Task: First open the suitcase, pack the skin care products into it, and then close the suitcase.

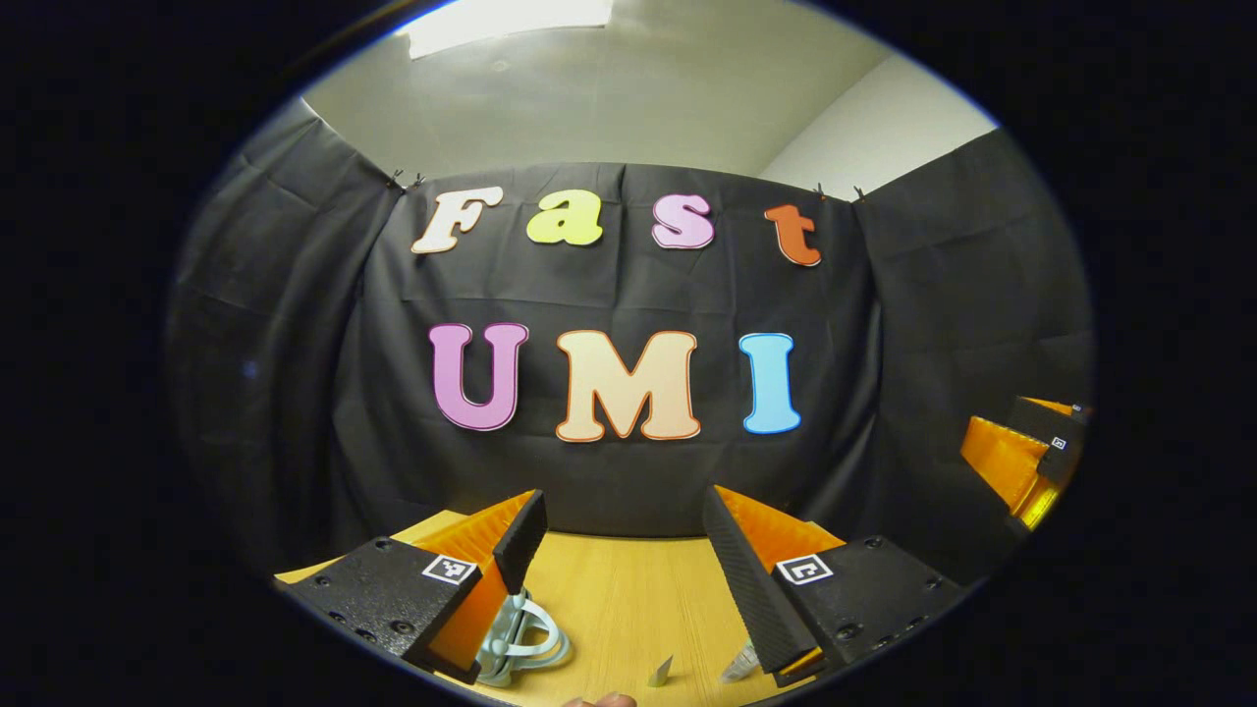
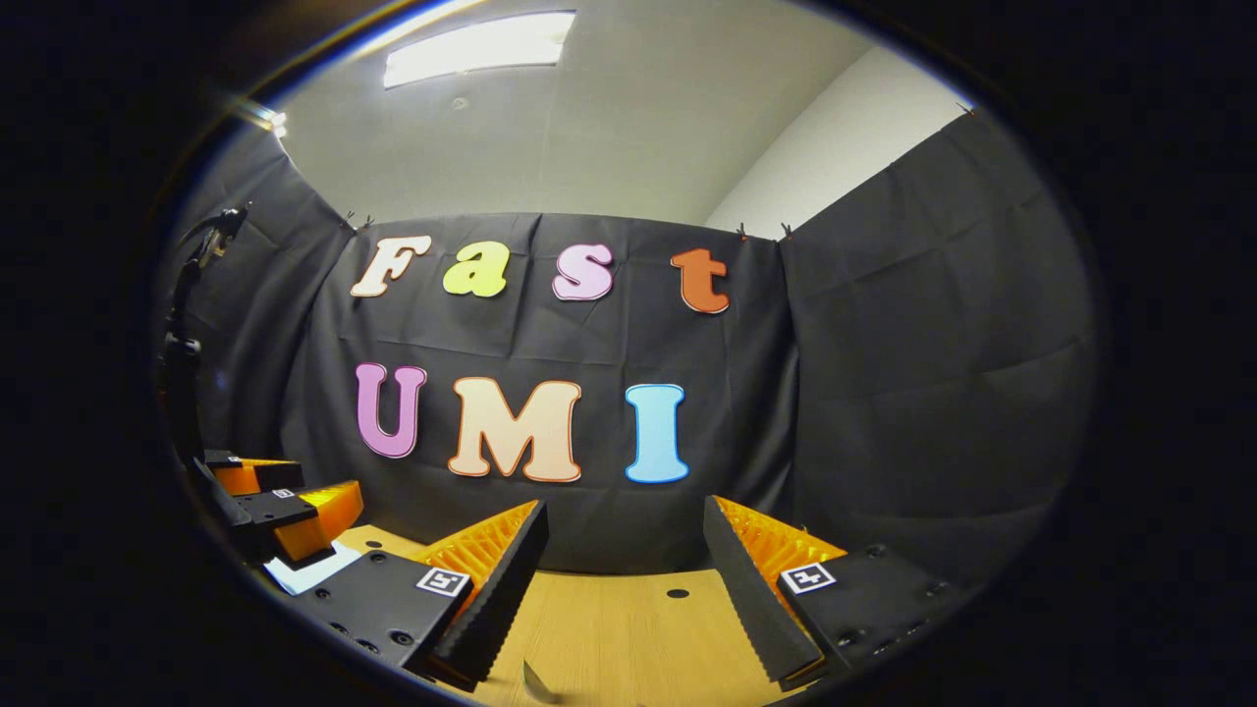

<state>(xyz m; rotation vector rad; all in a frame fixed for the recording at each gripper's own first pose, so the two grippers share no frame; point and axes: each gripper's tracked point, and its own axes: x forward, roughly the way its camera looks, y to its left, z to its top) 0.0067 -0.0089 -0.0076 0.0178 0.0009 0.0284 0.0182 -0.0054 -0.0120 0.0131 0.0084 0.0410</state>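
Observation:
In the left gripper view my left gripper (image 1: 624, 545) stands open above the wooden table (image 1: 619, 589), nothing between its fingers. A pale blue-green suitcase handle (image 1: 520, 638) peeks out below its left finger. Two small clear tips (image 1: 660, 672) of skin care items show at the bottom edge. The right gripper (image 1: 1026, 457) appears at the far right of this view. In the right gripper view my right gripper (image 2: 624, 550) is open too, held over the table (image 2: 628, 619), with nothing between its fingers. The left gripper (image 2: 275, 501) shows at the far left there.
A white sheet (image 2: 304, 570) lies on the table below the left gripper in the right gripper view. A dark stand (image 2: 187, 334) rises at the far left. A small dark hole (image 2: 678, 593) marks the tabletop. Black cloth walls close the back and sides.

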